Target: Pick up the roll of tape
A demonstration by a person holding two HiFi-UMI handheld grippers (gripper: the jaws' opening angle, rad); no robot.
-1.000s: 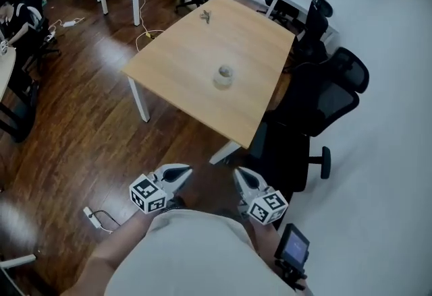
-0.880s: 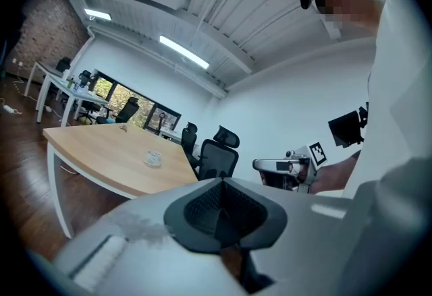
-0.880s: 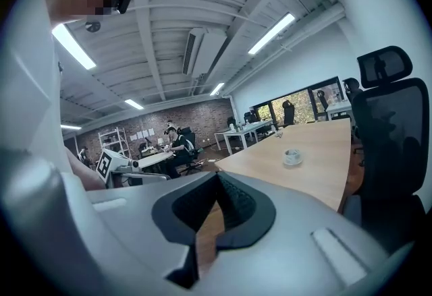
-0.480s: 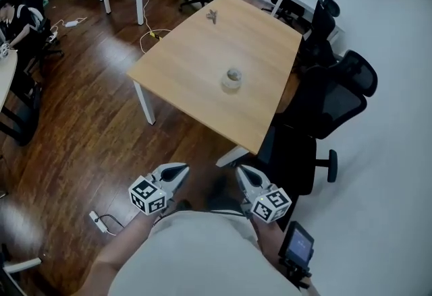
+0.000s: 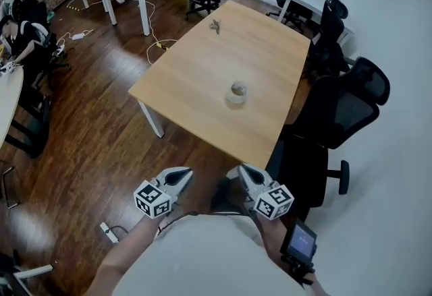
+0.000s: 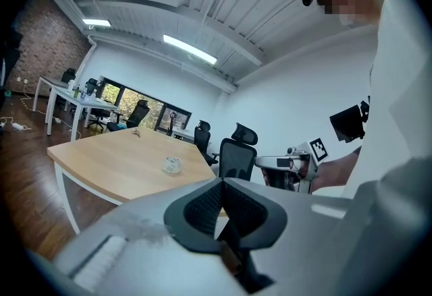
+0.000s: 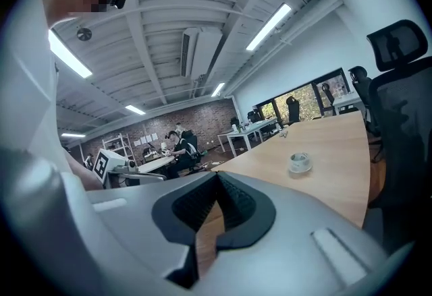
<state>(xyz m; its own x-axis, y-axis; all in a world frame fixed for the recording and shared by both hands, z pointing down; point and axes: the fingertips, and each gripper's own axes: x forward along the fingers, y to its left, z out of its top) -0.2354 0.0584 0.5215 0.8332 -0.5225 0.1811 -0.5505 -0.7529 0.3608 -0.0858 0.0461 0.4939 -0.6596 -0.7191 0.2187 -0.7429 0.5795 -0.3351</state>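
The left gripper (image 5: 183,172) is fully closed: in the left gripper view its two black ribbed pads meet at the tips with nothing between them. The right gripper (image 5: 237,170) shows the same condition in the right gripper view, with pad tips together and nothing held. Both are held low in front of the person's body, side by side and apart from each other, pointing toward the table (image 5: 196,72).

Each gripper carries a marker cube, left (image 5: 153,199) and right (image 5: 273,201), printed with black-and-white square patterns. A small dark screen device (image 5: 300,242) sits behind the right gripper; whatever is on its screen is too small to read.

The roll of tape (image 5: 237,93) lies flat on the light wooden tabletop, alone near the middle and slightly toward the near edge. It is well ahead of both grippers, with a strip of dark wood floor and the table's near edge between them. In the right gripper view it appears above and right of the jaws; in the left gripper view, above and left of them.

A small object (image 5: 215,26) rests at the table's far end. Black office chairs (image 5: 341,109) stand along the right side.

Compared with one second ago, the table and roll sit lower in the head view and nearer the grippers. The grippers remain closed.
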